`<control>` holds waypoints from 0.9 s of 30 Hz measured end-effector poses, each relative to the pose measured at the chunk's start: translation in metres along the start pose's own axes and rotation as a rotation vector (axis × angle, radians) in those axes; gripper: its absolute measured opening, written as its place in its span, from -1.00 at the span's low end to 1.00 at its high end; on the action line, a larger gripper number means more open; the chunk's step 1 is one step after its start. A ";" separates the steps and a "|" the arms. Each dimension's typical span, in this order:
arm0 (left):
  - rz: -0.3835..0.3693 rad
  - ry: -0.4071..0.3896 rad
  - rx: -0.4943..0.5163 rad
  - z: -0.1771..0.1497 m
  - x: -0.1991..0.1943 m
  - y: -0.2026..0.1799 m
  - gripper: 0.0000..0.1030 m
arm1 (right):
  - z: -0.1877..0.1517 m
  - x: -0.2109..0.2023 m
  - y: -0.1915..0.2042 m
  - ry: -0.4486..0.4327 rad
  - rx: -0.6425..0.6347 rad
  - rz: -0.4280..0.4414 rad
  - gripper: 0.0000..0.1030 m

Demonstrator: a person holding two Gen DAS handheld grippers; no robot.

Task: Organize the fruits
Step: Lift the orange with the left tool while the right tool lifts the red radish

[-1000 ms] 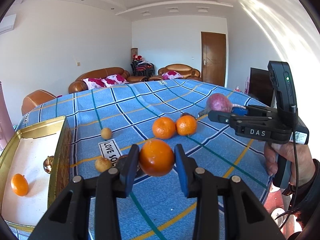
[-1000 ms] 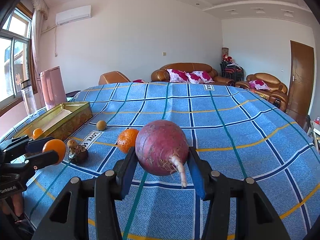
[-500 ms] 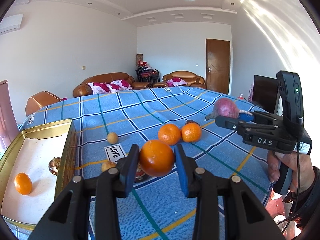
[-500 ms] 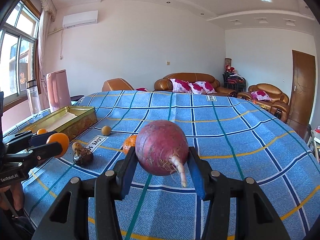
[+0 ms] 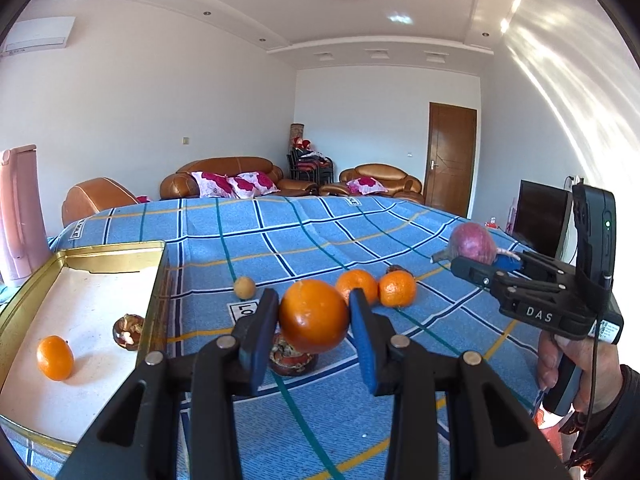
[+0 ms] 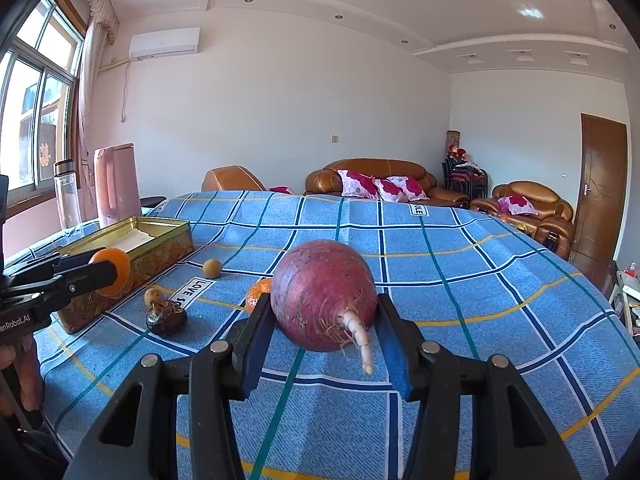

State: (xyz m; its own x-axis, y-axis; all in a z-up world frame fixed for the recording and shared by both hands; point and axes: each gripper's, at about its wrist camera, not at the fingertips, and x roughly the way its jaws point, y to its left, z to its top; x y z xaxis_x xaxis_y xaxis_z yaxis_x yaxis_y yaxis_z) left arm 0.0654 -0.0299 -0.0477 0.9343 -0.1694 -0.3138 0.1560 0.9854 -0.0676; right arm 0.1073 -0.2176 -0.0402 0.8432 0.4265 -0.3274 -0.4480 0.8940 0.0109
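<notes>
The tin (image 5: 160,276) holds a mandarin (image 5: 55,358) and a husk (image 5: 128,330); left tongs (image 5: 314,318) clench an orange (image 5: 314,316), right tongs (image 6: 324,316) a radish (image 6: 322,294).

the left gripper (image 5: 314,322) grips an orange (image 5: 313,316) between its blue pads, lifted above the blue checked cloth (image 5: 280,232). to its left a gold tin (image 5: 120,249) holds a small orange (image 5: 55,358) and a dark brown fruit (image 5: 128,330). two tangerines (image 5: 376,287) sit touching behind. at right, the right gripper (image 5: 476,260) carries a purple-red root (image 5: 472,244).
</notes>
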 end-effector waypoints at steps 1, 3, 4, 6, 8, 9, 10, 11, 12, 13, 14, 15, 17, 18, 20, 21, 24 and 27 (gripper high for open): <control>0.001 -0.001 -0.002 0.000 0.000 0.000 -0.26 | 0.000 -0.001 0.000 -0.003 -0.002 -0.004 0.01; 0.006 -0.008 -0.001 0.000 -0.001 0.000 -0.26 | 0.000 -0.001 0.001 -0.008 -0.004 -0.008 0.01; 0.009 -0.011 -0.001 0.000 -0.001 0.000 -0.26 | 0.000 -0.002 0.001 -0.010 -0.005 -0.009 0.01; 0.014 -0.017 -0.002 0.000 -0.002 0.000 -0.26 | 0.000 -0.003 0.001 -0.017 -0.006 -0.012 0.01; 0.019 -0.021 -0.002 -0.001 -0.003 0.000 -0.26 | 0.000 -0.004 0.001 -0.026 -0.008 -0.015 0.01; 0.021 -0.023 -0.002 -0.001 -0.003 0.000 -0.26 | 0.000 -0.005 0.002 -0.030 -0.009 -0.016 0.01; 0.022 -0.023 -0.001 -0.001 -0.003 0.000 -0.26 | 0.000 -0.005 0.002 -0.033 -0.011 -0.018 0.01; 0.024 -0.024 -0.001 -0.002 -0.003 0.000 -0.26 | 0.000 -0.006 0.002 -0.035 -0.011 -0.019 0.01; 0.025 -0.025 0.000 -0.002 -0.004 -0.001 -0.26 | 0.000 -0.006 0.002 -0.037 -0.012 -0.019 0.01; 0.026 -0.027 0.001 -0.002 -0.004 -0.001 -0.26 | -0.001 -0.006 0.002 -0.040 -0.012 -0.021 0.01; 0.028 -0.028 0.003 -0.002 -0.004 -0.001 -0.26 | 0.000 -0.007 0.003 -0.043 -0.013 -0.022 0.01; 0.030 -0.032 0.006 -0.002 -0.005 -0.001 -0.26 | -0.001 -0.007 0.003 -0.048 -0.013 -0.023 0.01; 0.034 -0.036 0.010 -0.002 -0.006 -0.002 -0.26 | -0.001 -0.009 0.004 -0.057 -0.015 -0.025 0.01; 0.036 -0.037 0.010 -0.002 -0.006 -0.002 -0.26 | -0.001 -0.009 0.004 -0.060 -0.017 -0.027 0.01; 0.040 -0.041 0.011 -0.002 -0.007 -0.002 -0.26 | -0.001 -0.010 0.005 -0.065 -0.019 -0.031 0.01; 0.044 -0.043 0.012 -0.002 -0.007 -0.003 -0.26 | -0.001 -0.010 0.005 -0.067 -0.020 -0.032 0.01; 0.057 -0.048 0.011 -0.002 -0.008 -0.001 -0.26 | -0.001 -0.012 0.006 -0.075 -0.026 -0.037 0.01; 0.069 -0.054 0.012 -0.002 -0.008 0.000 -0.26 | -0.002 -0.014 0.007 -0.086 -0.029 -0.040 0.01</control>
State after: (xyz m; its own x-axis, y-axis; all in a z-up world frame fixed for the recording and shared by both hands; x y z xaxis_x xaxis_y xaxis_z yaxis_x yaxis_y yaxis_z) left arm 0.0573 -0.0283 -0.0467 0.9589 -0.1006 -0.2654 0.0943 0.9949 -0.0364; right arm 0.0920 -0.2175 -0.0371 0.8824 0.4019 -0.2444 -0.4208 0.9067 -0.0280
